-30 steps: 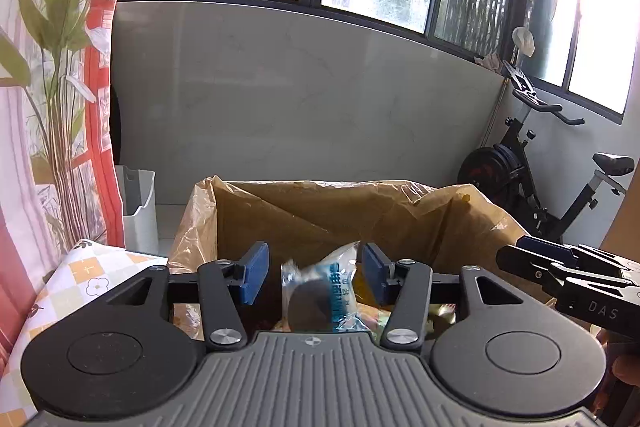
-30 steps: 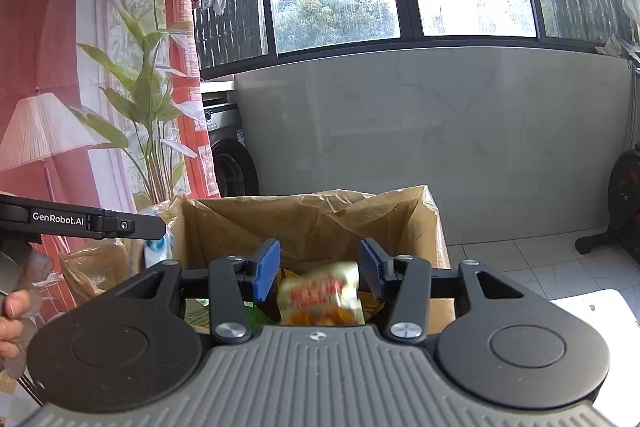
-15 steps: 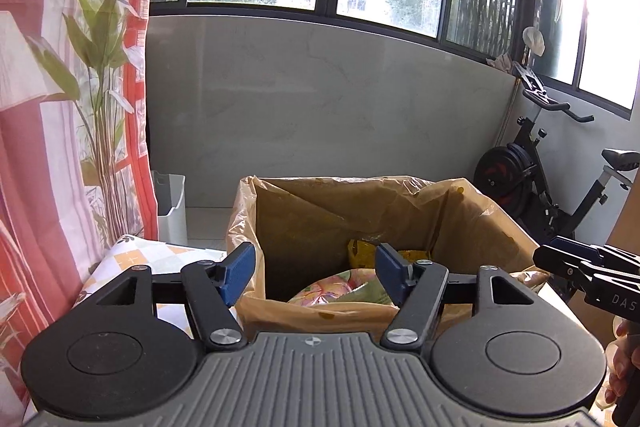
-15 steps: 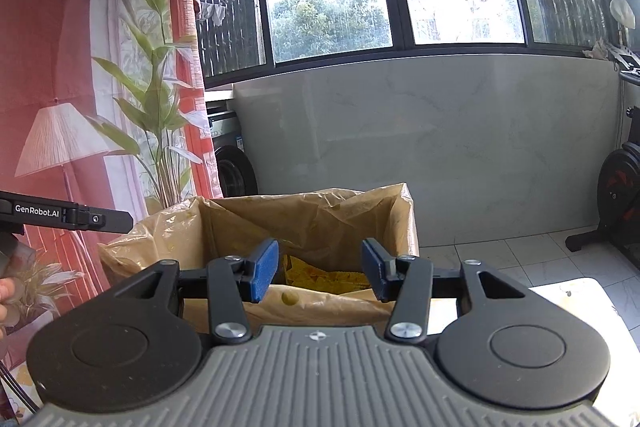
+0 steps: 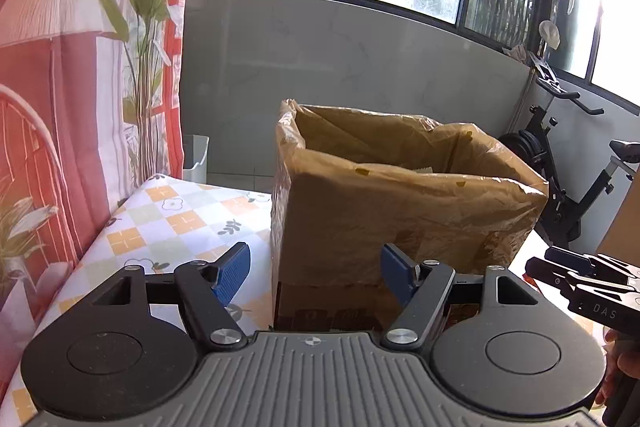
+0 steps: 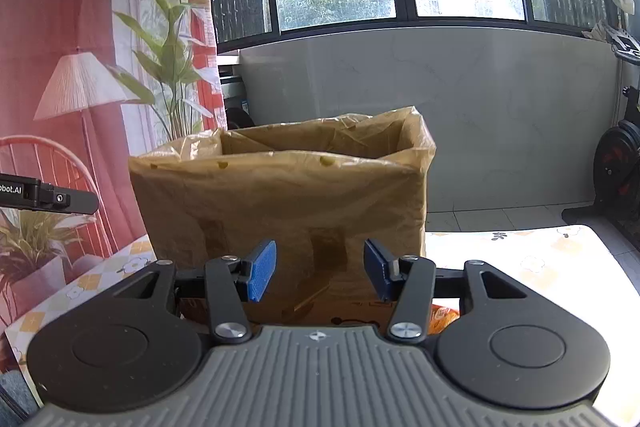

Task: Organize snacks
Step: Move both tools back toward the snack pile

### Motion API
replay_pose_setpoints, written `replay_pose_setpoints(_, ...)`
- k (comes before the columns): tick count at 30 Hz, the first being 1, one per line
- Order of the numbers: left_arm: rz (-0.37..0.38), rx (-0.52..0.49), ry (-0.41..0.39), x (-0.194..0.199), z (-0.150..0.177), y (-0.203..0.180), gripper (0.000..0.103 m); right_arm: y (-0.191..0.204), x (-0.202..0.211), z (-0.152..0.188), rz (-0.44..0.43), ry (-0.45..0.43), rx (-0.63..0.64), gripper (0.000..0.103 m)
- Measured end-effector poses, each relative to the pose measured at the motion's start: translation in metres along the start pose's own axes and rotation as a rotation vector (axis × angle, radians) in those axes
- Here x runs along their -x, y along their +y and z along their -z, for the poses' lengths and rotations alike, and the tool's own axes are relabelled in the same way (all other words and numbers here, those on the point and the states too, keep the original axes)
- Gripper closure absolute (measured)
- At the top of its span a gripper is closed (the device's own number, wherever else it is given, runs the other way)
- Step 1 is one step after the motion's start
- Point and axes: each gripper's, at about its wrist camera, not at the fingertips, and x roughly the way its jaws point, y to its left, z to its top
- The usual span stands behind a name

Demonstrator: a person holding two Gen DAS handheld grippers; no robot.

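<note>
The table (image 5: 172,223), under a checked floral cloth, carries a tall box (image 5: 384,219) lined with a yellowish plastic bag; the box stands toward the far edge, with bare cloth at its left and right. From both wrist views only its outer wall and rim show now, where a second ago each camera looked down into it, so both hands have pulled back and sunk below the rim.

The left gripper (image 5: 316,273) is empty. Its fingers have just been opening and now stand wide, with nothing between them but the box wall beyond. A second ago a clear-wrapped snack sat between them over the box; it is gone from view, so I judge it was dropped inside, though the box's inside is hidden now. The right gripper (image 6: 320,273) is also empty, its fingers parted more narrowly and opening slightly; the orange snack it had over the box is likewise gone from between them.

That reads as two snacks delivered and both hands free for the next pick. One candidate shows: an orange packet (image 6: 444,317) lies on the table at the box's near right corner, partly hidden behind the right gripper's arm. Whether more snacks wait nearer the near edge I cannot tell.
</note>
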Motion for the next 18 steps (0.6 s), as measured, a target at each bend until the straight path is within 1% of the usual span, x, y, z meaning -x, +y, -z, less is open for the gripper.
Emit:
replay_pose_setpoints(3,-0.027,0.012,0.021,-0.007,0.01,0.008,0.029,0.009,-0.005,0.015,-0.02,0.029,0.02,0.051)
replay_pose_setpoints(7,-0.038,0.032,0.028,-0.014,0.017,0.019,0.029,0.011,-0.015,0.032,-0.023,0.069,0.0,0.051)
replay_pose_setpoints(10,-0.053,0.043,0.038,-0.018,0.023,0.024,0.029,0.006,-0.022,0.045,-0.021,0.099,-0.018,0.051)
replay_pose_setpoints(14,-0.058,0.055,0.056,-0.024,0.03,0.027,0.03,-0.008,-0.034,0.06,-0.014,0.156,-0.084,0.05)
replay_pose_setpoints(16,-0.062,0.059,0.067,-0.029,0.035,0.029,0.03,-0.014,-0.042,0.067,-0.009,0.182,-0.107,0.045)
replay_pose_setpoints(18,-0.056,0.065,0.081,-0.032,0.038,0.031,0.03,-0.016,-0.051,0.071,0.007,0.206,-0.115,0.044)
